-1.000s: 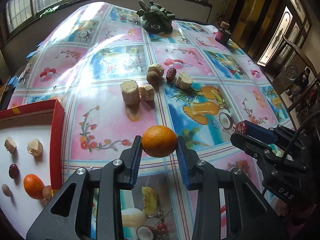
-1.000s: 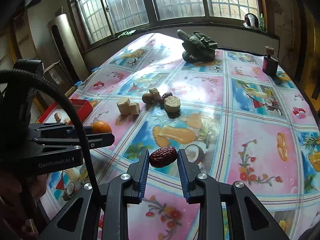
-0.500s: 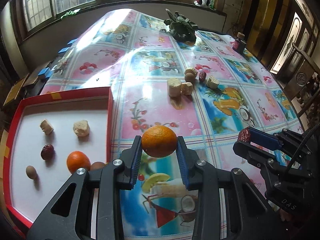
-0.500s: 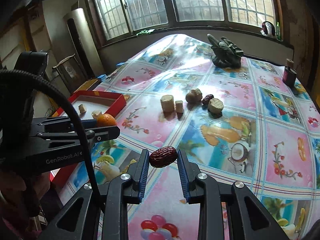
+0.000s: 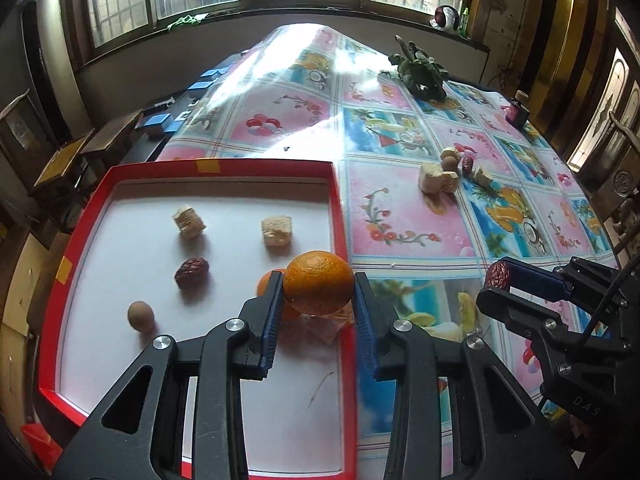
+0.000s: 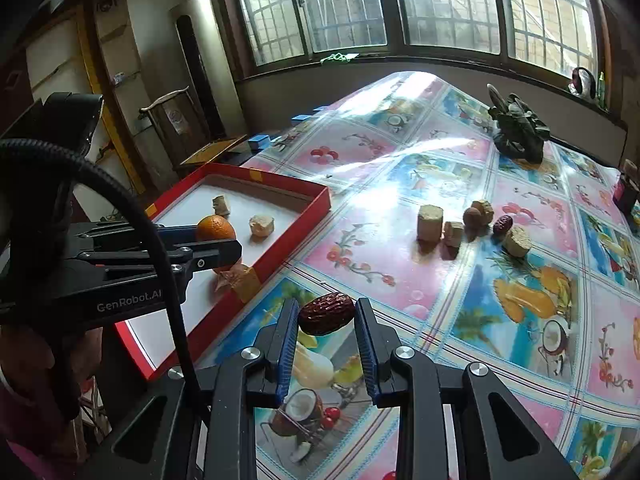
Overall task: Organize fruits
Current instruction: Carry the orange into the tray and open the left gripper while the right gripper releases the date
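Observation:
My left gripper [image 5: 318, 294] is shut on an orange [image 5: 319, 283] and holds it above the right side of the red tray [image 5: 338, 208]. The tray holds two pale chunks [image 5: 189, 222], a red date [image 5: 192, 273], a brown longan [image 5: 140, 315] and another orange [image 5: 265, 283], partly hidden behind my fingers. My right gripper [image 6: 326, 316] is shut on a red date [image 6: 326, 314] above the tablecloth, just right of the tray [image 6: 280, 248]. The left gripper with its orange [image 6: 215, 229] shows in the right wrist view. Several loose chunks, a longan and a date [image 6: 502, 225] lie mid-table.
A dark leafy vegetable [image 6: 518, 130] lies at the far end of the table. A small dark bottle [image 5: 518, 110] stands at the far right edge. Wooden stools [image 5: 72, 152] and blue blocks [image 5: 158, 124] sit beyond the table's left side.
Both grippers have moved left with their loads. The left gripper with the orange now hangs over the tray's right side, and the right gripper with the date has come close to the tray.

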{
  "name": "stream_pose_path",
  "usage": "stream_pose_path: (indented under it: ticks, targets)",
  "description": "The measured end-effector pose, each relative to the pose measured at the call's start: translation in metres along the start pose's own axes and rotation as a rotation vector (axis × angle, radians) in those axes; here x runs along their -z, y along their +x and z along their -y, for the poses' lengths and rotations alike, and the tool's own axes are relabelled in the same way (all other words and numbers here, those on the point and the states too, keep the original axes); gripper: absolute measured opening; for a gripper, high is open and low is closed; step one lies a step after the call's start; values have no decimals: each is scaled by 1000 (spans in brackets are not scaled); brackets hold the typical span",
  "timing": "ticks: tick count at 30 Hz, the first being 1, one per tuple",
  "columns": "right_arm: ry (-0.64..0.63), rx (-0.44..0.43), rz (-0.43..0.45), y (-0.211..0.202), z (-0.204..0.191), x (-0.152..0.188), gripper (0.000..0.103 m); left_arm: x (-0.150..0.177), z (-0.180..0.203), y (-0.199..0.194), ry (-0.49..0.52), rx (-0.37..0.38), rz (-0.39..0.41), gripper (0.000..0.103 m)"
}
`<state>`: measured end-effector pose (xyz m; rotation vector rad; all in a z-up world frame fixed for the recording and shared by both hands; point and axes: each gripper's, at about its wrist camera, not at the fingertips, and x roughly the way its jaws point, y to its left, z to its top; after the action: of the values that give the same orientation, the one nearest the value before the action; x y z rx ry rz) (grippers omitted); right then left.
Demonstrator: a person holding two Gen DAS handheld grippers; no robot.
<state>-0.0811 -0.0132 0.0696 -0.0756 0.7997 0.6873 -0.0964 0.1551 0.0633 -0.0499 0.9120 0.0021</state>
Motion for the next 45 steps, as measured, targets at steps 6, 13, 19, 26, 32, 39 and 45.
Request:
stream_pose_path:
  ticks: [6, 13, 19, 26, 32, 39, 45]
  targets:
    - [-33, -43, -15, 14, -21, -6, 28, 14, -34, -8, -42, -17, -15, 33]
    - [-101, -94, -40, 31, -52, -15, 28, 31, -52, -8, -53, -35, -44, 33]
    - [-155, -147, -74, 46, -80, -15, 28, 38, -65, 1, -77, -47, -71, 33]
    - [-216, -167, -137, 77, -99, -12, 28, 39, -76, 5, -112, -58, -79, 33]
    - [-256, -178, -165, 94, -107, -11, 27, 38, -83, 11, -150, -83, -101, 33]
    - [-244, -198, -143, 90, -108, -10, 42, 37, -85, 11, -148, -94, -96, 46]
    - [-237, -189, -108, 73, -105, -11, 44, 29, -82, 1, -154, -92, -47, 66]
